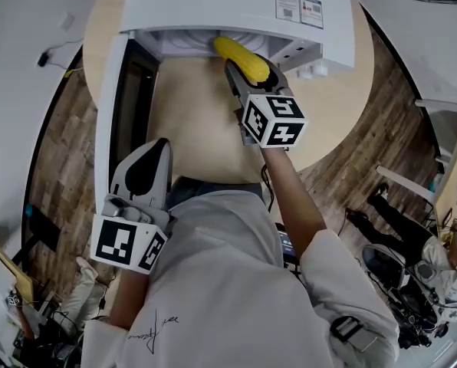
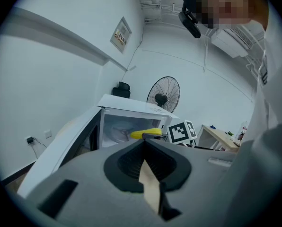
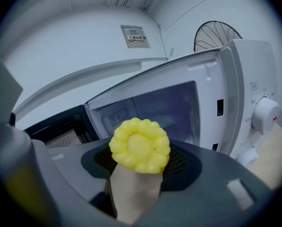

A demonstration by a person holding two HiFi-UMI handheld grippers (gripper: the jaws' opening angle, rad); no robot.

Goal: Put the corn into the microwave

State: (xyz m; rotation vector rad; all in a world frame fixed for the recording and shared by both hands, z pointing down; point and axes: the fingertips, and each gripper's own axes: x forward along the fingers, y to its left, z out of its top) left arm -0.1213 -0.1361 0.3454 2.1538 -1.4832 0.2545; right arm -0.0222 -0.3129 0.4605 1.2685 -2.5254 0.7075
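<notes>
A yellow corn cob [image 1: 242,59] is clamped in my right gripper [image 1: 248,71], its tip at the mouth of the white microwave [image 1: 236,6]. In the right gripper view the corn [image 3: 140,145] points end-on at the open cavity [image 3: 160,112]. The microwave door [image 1: 121,113] hangs open to the left. My left gripper [image 1: 146,167] is shut and holds nothing, low by the door's near end. From the left gripper view, the corn [image 2: 145,134] and the microwave [image 2: 131,122] appear ahead, beyond my shut left gripper [image 2: 143,167].
The microwave stands on a round wooden table [image 1: 198,113]. Its control knob [image 3: 265,115] is on the right front. A fan [image 2: 163,94] stands behind it. A desk [image 2: 221,137] is to the right, and another person [image 1: 412,244] sits on the floor nearby.
</notes>
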